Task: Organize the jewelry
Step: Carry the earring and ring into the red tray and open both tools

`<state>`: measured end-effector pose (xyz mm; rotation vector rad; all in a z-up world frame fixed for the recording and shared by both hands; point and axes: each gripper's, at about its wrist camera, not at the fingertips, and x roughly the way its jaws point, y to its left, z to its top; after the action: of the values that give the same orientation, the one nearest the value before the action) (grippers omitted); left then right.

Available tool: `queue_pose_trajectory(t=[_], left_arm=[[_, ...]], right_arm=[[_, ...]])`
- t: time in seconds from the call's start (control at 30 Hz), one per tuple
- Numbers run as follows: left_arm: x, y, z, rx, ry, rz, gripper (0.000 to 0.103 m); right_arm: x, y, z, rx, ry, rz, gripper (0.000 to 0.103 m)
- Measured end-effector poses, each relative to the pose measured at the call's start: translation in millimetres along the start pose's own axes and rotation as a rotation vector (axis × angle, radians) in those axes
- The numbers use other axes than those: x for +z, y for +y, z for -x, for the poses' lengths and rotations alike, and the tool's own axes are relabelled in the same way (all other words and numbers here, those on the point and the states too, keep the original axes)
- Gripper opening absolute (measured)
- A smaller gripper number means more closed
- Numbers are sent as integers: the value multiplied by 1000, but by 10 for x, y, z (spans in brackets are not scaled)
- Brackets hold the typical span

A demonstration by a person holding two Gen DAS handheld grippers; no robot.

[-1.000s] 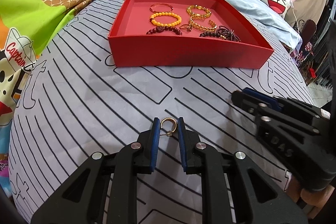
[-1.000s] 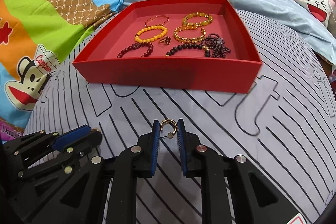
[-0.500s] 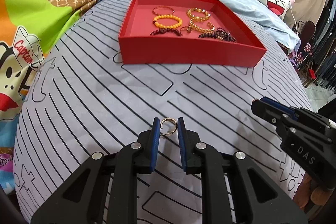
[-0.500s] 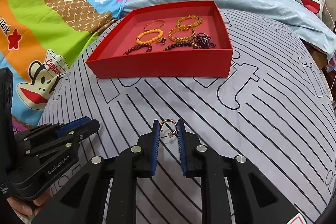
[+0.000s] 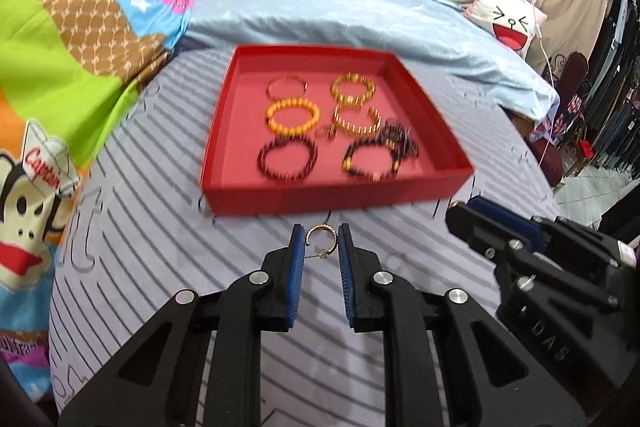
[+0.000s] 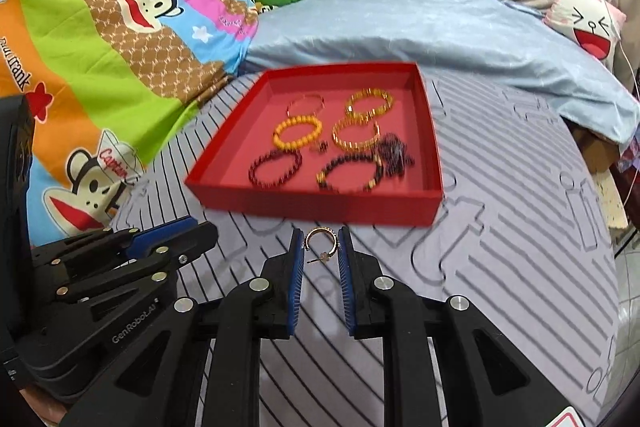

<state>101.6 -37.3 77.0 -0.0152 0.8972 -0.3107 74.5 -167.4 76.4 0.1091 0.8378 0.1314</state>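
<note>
Each hand-held gripper (image 5: 322, 241) (image 6: 321, 241) pinches an earring (image 5: 319, 235) (image 6: 319, 237) (own view only).

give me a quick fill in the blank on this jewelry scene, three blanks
1. Each gripper, left gripper and right gripper, holds a small gold hoop ____.
2. The bracelets lie in a ____ tray.
3. The tray rests on a grey ____ sheet.

Missing words: earring; red; striped

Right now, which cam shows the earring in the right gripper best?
Right wrist view: the hoop earring sits centred between the right gripper pads, hoop and post sharp against the striped sheet. In the left wrist view only a gold speck shows at that gripper's tip.
</note>
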Motion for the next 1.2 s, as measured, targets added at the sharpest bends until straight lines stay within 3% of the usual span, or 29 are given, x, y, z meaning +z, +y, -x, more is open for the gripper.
queue_pose_trajectory(t=[0.3,0.6,1.2], left_arm=[[550,-35,-141,-2,-56,-15,17],[1033,43,-480,9,-73,-12,17],[1463,190,-1292,61,-9,-10,17]], right_arm=[[473,-41,-139,-21,-47,12,16],[893,-167,-557,-31,-38,-9,16],[1282,-417,-1333,-68,20,-29,16]])
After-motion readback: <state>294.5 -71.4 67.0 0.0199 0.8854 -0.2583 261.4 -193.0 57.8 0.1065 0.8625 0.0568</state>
